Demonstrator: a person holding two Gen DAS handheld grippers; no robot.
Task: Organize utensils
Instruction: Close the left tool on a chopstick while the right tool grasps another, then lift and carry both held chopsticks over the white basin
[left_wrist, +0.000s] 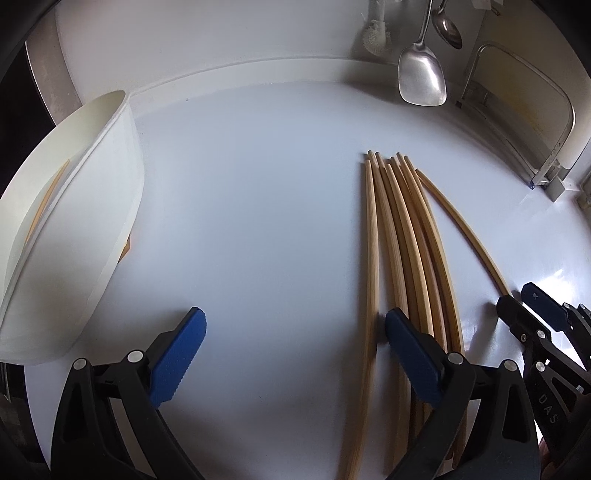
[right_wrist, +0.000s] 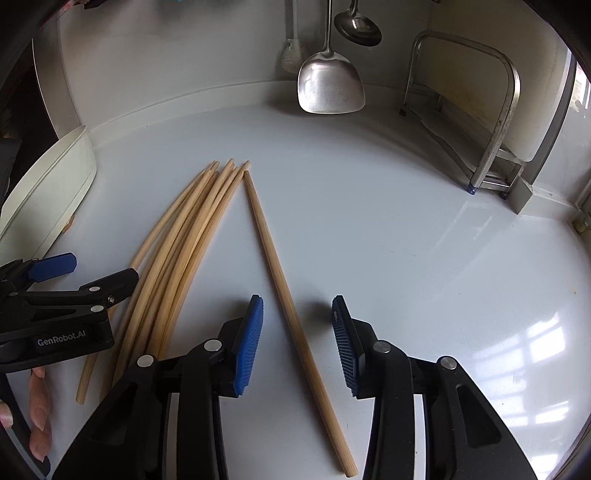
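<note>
On the white desk (right_wrist: 406, 221) a bundle of chopsticks (right_wrist: 184, 229) lies fanned out, with a single chopstick (right_wrist: 288, 295) set apart just to its right. The right claw (right_wrist: 297, 343) hangs open with this lone stick between its blue pads (right_wrist: 249, 343), not yet touching it. The left claw (left_wrist: 295, 354) is also open and holds nothing; one pad sits against the bundle's left edge. A white container (left_wrist: 92, 221) stands at the far left of the desk, with what looks like one chopstick already inside. The step in hand seems to be picking up the lone stick. The next move calls for lowering the right claw, closing on the stick squarely so it doesn't roll, then carrying it left to the container
</note>
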